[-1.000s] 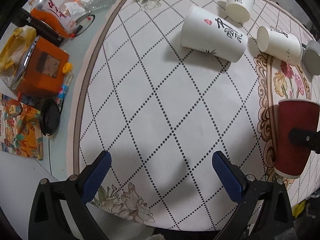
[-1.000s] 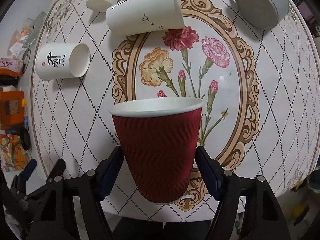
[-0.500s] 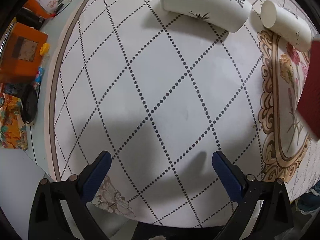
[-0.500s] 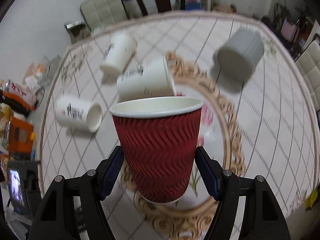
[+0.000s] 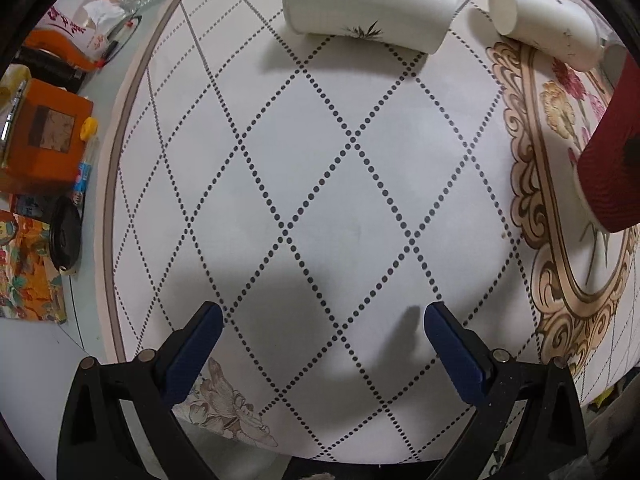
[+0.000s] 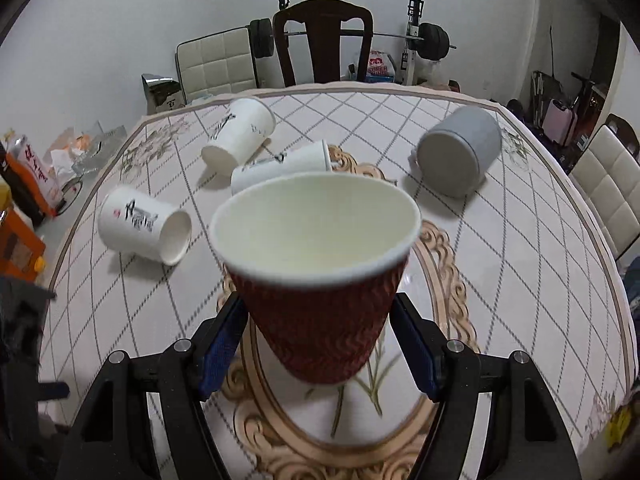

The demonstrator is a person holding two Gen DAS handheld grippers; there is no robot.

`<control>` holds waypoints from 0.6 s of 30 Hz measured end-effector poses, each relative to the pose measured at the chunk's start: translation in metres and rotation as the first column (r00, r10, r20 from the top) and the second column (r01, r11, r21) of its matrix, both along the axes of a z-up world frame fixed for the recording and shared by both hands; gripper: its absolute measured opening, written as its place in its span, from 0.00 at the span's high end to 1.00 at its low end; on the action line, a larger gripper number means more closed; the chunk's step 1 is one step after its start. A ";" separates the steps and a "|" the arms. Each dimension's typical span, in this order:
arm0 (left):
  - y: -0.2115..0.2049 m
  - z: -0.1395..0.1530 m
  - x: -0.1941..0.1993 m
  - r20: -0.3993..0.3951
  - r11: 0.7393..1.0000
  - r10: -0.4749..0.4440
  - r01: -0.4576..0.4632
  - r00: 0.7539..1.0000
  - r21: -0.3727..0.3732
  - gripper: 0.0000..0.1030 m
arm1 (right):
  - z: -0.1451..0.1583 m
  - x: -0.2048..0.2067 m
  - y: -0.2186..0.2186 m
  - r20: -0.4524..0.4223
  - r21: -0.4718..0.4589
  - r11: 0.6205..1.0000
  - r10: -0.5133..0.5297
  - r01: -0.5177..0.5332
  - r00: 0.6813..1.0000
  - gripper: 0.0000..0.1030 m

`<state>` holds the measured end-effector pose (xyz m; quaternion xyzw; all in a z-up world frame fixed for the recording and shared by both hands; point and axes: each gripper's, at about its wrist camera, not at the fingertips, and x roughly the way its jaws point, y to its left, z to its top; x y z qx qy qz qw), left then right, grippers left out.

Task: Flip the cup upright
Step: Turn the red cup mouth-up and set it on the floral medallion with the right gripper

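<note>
**Red cup riding mouth-up in the right gripper**

The right gripper point(image 6: 318, 332) is clamping the ribbed red cup point(image 6: 320, 312) at centre frame, mouth up, over the worktop point(image 6: 540, 280). The left gripper point(image 5: 318, 334) is hanging released, grasping nothing, low in its view. Three white cups are lying on their sides: the one at left point(image 6: 144, 230) is showing black brush characters and a small red seal, not readable here. A grey cup point(image 6: 460, 156) is lying upper right.

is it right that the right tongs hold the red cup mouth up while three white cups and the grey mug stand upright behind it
Not quite. The right tongs do hold the red cup mouth up, but the three white cups and the grey mug lie on their sides, as the right wrist view shows.
</note>
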<state>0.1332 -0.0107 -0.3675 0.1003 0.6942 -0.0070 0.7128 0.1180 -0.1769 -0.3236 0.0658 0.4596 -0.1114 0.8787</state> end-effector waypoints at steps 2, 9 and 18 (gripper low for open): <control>-0.001 0.006 -0.003 0.011 1.000 -0.011 0.011 1.000 -0.005 0.00 | -0.004 -0.008 0.001 -0.018 -0.001 1.000 -0.001 0.001 1.000 0.27; 0.001 0.024 -0.014 0.064 0.999 -0.046 0.047 0.997 -0.008 0.00 | -0.013 -0.028 0.003 -0.107 0.034 0.999 -0.004 0.008 0.994 0.23; -0.014 0.072 -0.053 0.147 0.997 -0.060 0.065 0.987 -0.029 0.00 | 0.020 -0.070 -0.007 -0.126 -0.020 0.997 -0.079 0.077 0.989 0.11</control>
